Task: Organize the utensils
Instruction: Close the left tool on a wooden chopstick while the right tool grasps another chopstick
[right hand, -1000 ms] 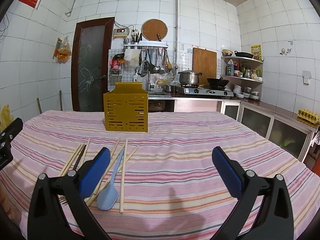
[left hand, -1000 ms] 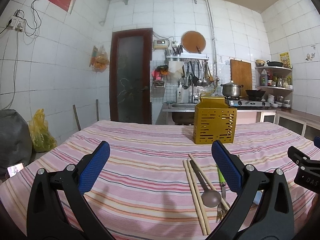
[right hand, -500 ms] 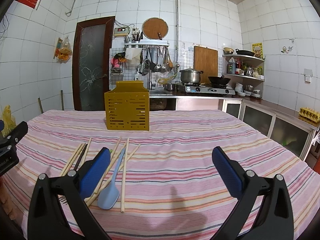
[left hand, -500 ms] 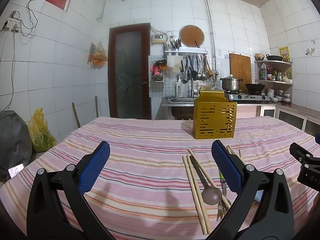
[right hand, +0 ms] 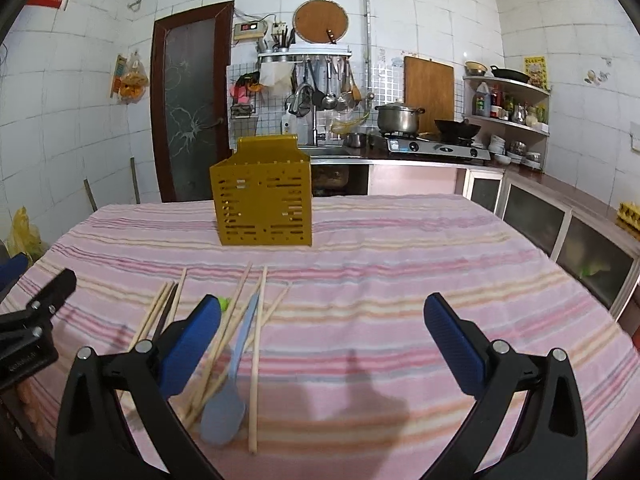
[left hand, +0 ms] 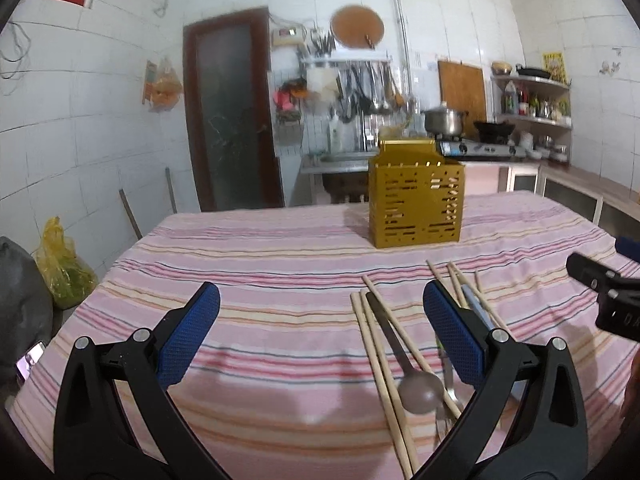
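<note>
We hold our left gripper [left hand: 320, 336] low over the worktop [left hand: 248, 264], and its two blue fingers [left hand: 188, 334] are wide apart with nothing between them. Our right gripper [right hand: 322, 346] hangs over the worktop too, and its blue fingers [right hand: 454, 350] are also wide apart and hold nothing. The worktop has a pink striped cloth on it. A yellow holder [right hand: 262, 196] with little slots in its sides stands upright on the far part of the cloth, well apart from both grippers. The things to sort lie flat on the cloth, nearer to us than the holder. In the left view we see a dark spoon [left hand: 404, 360] with its round bowl toward us. It lies between long wooden chopsticks [left hand: 378, 364], and two of them lie side by side just left of the spoon. A fork [left hand: 450, 394] lies just right of the spoon's bowl, partly hidden behind our left gripper's right finger. In the right view a light blue spoon [right hand: 232, 388] lies with its wide end toward us, and more chopsticks lie on both sides of it, some crossing each other. One chopstick lies straight, just right of the blue spoon. A small green thing [right hand: 224, 302] peeks out by our right gripper's left finger, but we cannot tell what it is. All these things sit between our two grippers. Behind the worktop there is a brown door [right hand: 188, 104] and a stove [right hand: 434, 146] with a pot [right hand: 398, 118] on it.
</note>
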Demonstrator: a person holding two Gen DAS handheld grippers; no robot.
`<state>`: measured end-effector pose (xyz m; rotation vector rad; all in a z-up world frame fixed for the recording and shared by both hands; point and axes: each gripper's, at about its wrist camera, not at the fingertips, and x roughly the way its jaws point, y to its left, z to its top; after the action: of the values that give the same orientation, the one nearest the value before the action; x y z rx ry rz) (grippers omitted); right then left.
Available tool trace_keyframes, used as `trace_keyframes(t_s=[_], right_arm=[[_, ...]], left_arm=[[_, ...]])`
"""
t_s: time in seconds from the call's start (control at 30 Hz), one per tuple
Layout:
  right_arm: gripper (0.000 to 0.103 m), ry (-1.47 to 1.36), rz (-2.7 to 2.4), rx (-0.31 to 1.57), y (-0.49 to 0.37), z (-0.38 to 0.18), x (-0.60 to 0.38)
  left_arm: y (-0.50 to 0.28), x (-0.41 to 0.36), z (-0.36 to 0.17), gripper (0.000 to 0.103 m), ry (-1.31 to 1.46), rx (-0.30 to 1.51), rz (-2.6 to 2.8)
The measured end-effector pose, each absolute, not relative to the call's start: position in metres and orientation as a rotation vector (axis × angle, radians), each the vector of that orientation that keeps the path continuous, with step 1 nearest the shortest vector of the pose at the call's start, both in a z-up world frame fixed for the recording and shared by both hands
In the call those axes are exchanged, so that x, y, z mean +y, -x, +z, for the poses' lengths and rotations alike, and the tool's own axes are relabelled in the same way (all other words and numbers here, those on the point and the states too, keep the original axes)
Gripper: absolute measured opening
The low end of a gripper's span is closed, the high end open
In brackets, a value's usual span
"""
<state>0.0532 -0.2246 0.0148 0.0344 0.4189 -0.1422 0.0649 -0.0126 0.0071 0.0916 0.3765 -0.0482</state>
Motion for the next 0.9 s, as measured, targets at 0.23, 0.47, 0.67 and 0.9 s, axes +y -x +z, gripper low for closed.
trace_keyframes(t_s=[0.23, 0.47, 0.67, 0.9], right_arm=[[0.099, 0.014, -0.126, 0.547, -0.119, 0.019, -0.220], [0.099, -0.010, -0.169, 0.682, -0.175, -0.012, -0.228], [0.099, -0.011, -0.190, 0.746, -0.190, -0.036, -0.230], [0.099, -0.024, -0.177, 0.727, -0.185, -0.034, -0.230]], left_arm=[[-0.120, -0.009, 0.014, 0.098, -0.036, 0.506, -0.061], [-0.166, -0.010, -0.013, 0.098, -0.033, 0.658, -0.045], [-0.190, -0.014, -0.051, 0.098, -0.044, 0.786, -0.041], [-0.205, -0.004, -0.069, 0.098, 0.007, 0.881, -0.034]])
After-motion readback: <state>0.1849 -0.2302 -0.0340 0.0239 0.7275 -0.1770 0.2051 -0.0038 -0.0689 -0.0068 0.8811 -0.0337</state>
